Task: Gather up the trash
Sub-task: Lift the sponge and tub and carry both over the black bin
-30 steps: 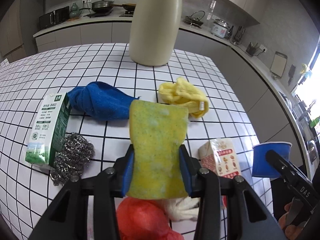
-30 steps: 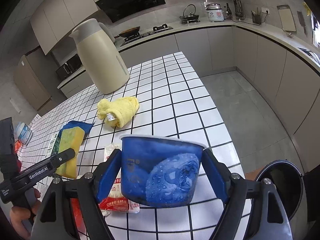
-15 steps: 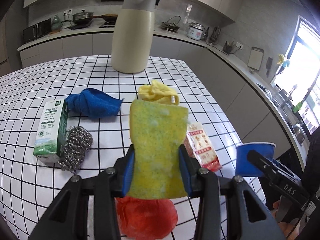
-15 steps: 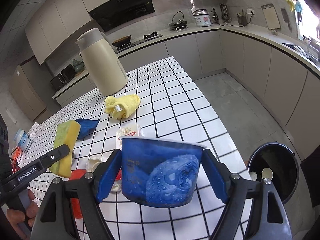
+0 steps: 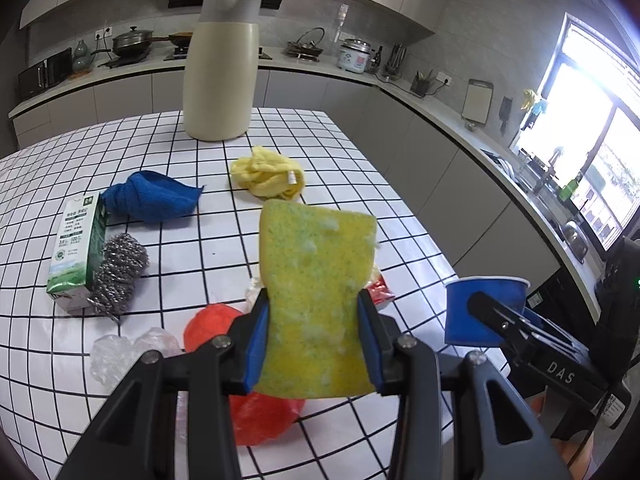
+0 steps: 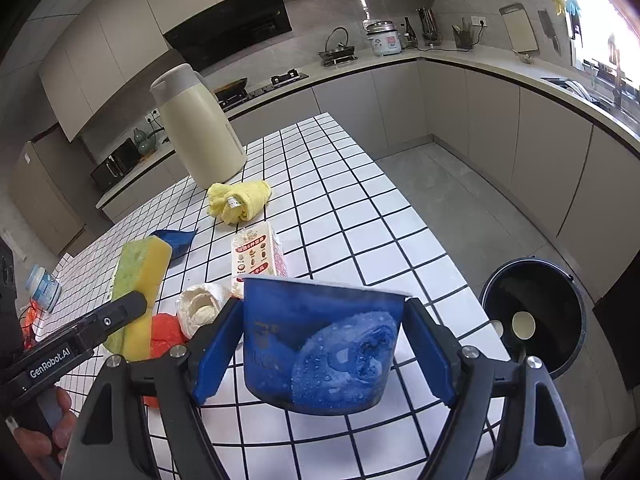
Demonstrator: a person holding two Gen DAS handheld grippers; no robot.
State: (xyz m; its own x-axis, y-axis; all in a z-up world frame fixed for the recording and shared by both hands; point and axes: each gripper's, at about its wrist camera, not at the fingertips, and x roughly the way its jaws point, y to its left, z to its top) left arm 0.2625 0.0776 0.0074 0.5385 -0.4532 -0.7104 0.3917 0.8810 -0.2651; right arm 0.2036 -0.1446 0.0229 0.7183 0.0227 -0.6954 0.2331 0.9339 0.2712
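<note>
Above tiled table (image 6: 360,216), we clamp right gripper (image 6: 324,344) on blue cup (image 6: 320,340), left gripper (image 5: 316,340) on sponge (image 5: 316,280); we should centre over bin (image 6: 534,320), then release.

Yellow-green sponge (image 5: 316,280), blue cup (image 6: 320,344), black-gridded white table (image 6: 360,216), possibly orange-red bag (image 5: 256,412)

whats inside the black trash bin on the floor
In the right wrist view, the black trash bin by the table's corner holds a pale round disc and a smaller one beside it. Its near wall hides the rest of the bottom.
</note>
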